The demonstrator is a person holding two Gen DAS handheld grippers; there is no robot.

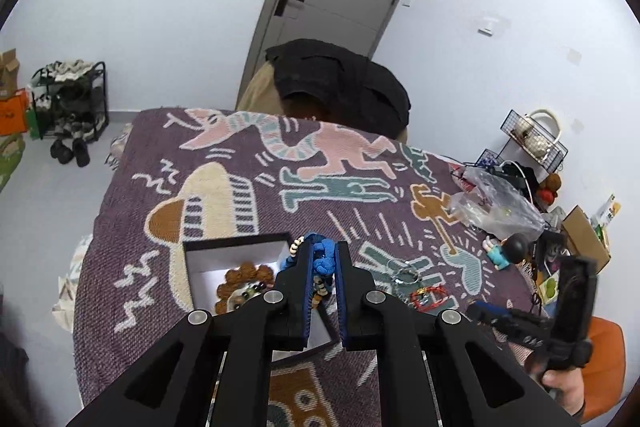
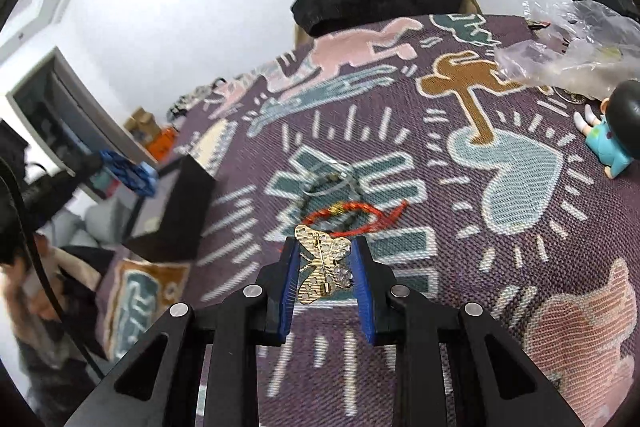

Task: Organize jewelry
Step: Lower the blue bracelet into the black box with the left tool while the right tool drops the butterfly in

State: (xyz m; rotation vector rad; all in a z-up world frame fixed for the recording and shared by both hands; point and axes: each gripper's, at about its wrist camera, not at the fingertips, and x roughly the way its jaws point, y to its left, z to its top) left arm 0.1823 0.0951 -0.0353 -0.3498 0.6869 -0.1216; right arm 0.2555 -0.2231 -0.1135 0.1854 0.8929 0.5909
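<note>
My left gripper is shut on a blue knotted cord ornament with beads, held over the right edge of the open black jewelry box. A brown beaded bracelet lies inside the box. My right gripper is shut on a gold butterfly brooch, pin side up, above the patterned blanket. A red cord bracelet and a silver ring bangle lie on the blanket just beyond it. The box shows in the right wrist view at the left.
A patterned purple blanket covers the surface. A clear plastic bag and a doll figure lie at the right, with clutter behind. A black garment hangs over a chair at the far edge.
</note>
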